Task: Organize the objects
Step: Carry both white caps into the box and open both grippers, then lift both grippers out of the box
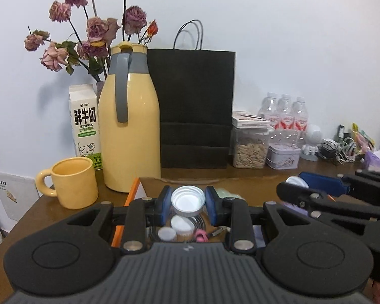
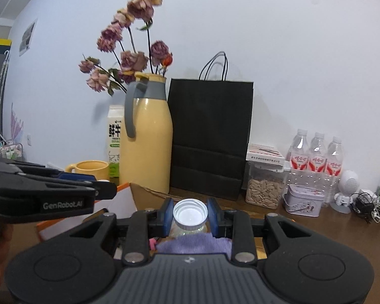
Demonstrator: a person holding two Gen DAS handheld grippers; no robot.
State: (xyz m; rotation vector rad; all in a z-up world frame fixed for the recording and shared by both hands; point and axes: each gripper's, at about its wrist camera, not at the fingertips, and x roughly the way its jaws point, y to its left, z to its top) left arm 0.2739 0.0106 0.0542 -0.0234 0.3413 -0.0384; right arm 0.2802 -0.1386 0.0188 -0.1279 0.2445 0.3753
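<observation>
White wall fills the back of both views, and below it runs a brown wooden counter (image 1: 50,210) with lots of things on it. I see dried pink roses (image 1: 93,30) behind a tall yellow jug (image 1: 131,131) with a grey handle. A milk carton (image 1: 84,126) stands just beside the jug, and a yellow mug (image 1: 73,185) sits in front of the carton. A black paper bag (image 1: 195,106) stands upright to the right of the jug. Further right are a clear box of seeds (image 1: 249,149), a small tin (image 1: 283,155), three water bottles (image 1: 283,111) and a little white robot toy (image 1: 312,139).

My left gripper (image 1: 188,201) has its jaws closed on a silver lid (image 1: 188,200), with its white inside facing me. Under it I can see small jars, a pink thing and an orange-edged box (image 1: 133,192).

My right gripper (image 2: 190,214) has its jaws closed on a white cap (image 2: 190,214), also with its hollow side facing me. Below it is a clear jar and a purple cloth (image 2: 193,244). Both lids are held up above the box at the front of the counter, and the two grippers are side by side, close together.
</observation>
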